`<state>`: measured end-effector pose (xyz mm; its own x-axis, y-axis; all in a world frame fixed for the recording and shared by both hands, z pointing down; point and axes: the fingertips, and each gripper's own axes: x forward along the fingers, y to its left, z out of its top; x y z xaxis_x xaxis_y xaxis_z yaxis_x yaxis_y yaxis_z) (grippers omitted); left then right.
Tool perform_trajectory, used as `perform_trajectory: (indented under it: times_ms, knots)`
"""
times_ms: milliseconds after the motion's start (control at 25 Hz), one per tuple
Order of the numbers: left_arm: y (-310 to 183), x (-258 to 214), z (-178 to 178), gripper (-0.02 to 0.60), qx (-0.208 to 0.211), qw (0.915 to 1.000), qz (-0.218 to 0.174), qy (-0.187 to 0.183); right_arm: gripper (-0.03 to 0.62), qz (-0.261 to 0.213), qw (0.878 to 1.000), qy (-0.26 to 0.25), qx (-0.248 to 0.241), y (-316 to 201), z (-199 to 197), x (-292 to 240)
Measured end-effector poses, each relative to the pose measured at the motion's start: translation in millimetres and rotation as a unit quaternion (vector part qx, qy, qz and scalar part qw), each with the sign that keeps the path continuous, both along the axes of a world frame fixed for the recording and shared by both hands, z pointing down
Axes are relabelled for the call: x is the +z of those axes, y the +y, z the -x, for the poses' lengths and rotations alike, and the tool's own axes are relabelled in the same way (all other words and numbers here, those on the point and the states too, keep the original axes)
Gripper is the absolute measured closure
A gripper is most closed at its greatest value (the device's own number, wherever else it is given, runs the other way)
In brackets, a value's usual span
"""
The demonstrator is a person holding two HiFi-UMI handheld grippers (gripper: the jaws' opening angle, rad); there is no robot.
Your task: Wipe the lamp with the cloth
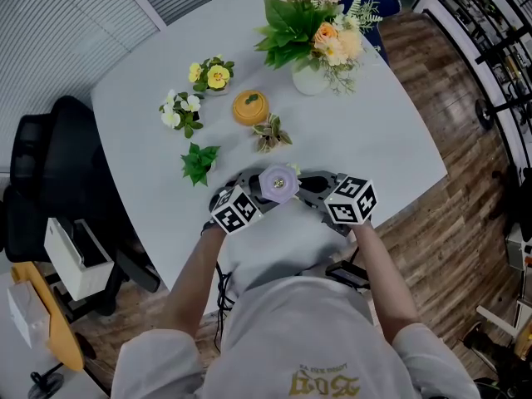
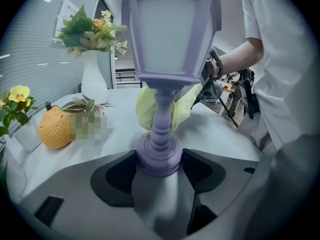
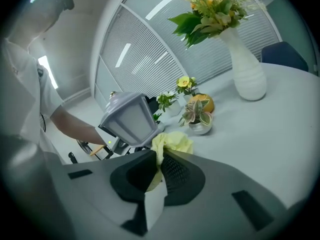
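Observation:
A lilac lantern-shaped lamp [image 2: 170,39] stands upright between my grippers at the table's near edge; from above its top [image 1: 278,184] shows. My left gripper [image 2: 159,164] is shut on the lamp's round base. My right gripper [image 3: 157,171] is shut on a pale yellow cloth [image 3: 172,143], which is pressed against the lamp's lower part [image 3: 131,118]. In the left gripper view the cloth [image 2: 146,109] bunches behind the lamp's stem. From the head view both grippers [image 1: 237,209] [image 1: 349,199] flank the lamp closely.
On the white table [image 1: 374,131] stand a white vase of flowers [image 1: 312,32], an orange ornament [image 1: 250,106], several small potted plants [image 1: 187,112] and a leafy sprig [image 1: 199,161]. A black chair [image 1: 50,173] stands left; wood floor lies right.

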<state>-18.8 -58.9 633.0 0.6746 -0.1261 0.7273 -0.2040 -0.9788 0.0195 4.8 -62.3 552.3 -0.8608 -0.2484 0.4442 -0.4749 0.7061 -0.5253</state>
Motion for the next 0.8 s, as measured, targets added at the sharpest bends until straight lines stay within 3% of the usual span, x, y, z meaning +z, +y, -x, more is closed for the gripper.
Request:
perform_trajectory:
  times_ms: [800]
  knots:
    - [0, 0, 0, 0.288, 0.000, 1.0000, 0.000, 0.000, 0.559, 0.008, 0.999, 0.048, -0.005, -22, 5, 26]
